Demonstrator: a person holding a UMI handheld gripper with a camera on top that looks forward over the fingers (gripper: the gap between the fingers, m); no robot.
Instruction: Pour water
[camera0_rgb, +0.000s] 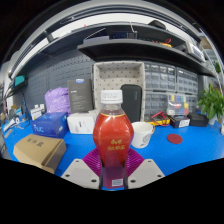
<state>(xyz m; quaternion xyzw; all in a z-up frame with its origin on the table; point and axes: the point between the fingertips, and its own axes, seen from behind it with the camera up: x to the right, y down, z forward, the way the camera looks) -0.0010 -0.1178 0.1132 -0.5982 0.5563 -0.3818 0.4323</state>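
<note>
Gripping: I see the gripper (113, 172) clenched on the bottle (113, 138); both fingers (82, 173) press its lower sides, the magenta pads against it.
Bottle: it stands upright between the fingers, filled with red liquid, white cap (112, 97) on, a label around its lower half.
Hidden: the bottle's base is cut off behind the fingers, so I cannot tell whether it rests on the blue table (185, 150) or is lifted. The label's print is too small for me to read.
Behind the bottle: a white cup (142, 134) shows partly, just beside the bottle, its near side covered by it; a white box (81, 122) sits behind the bottle on the other side.
Beside the bottle: a cardboard box (40, 152) lies near, with a blue pack (49, 124) beyond it.
Far from the bottle: a plant (212, 103) stands well apart, past the cup, partly cut off.
Open room: bare blue tabletop lies past the cup toward the plant.
Edges: a wall of small drawers (160, 85) closes the space behind the bottle.
</note>
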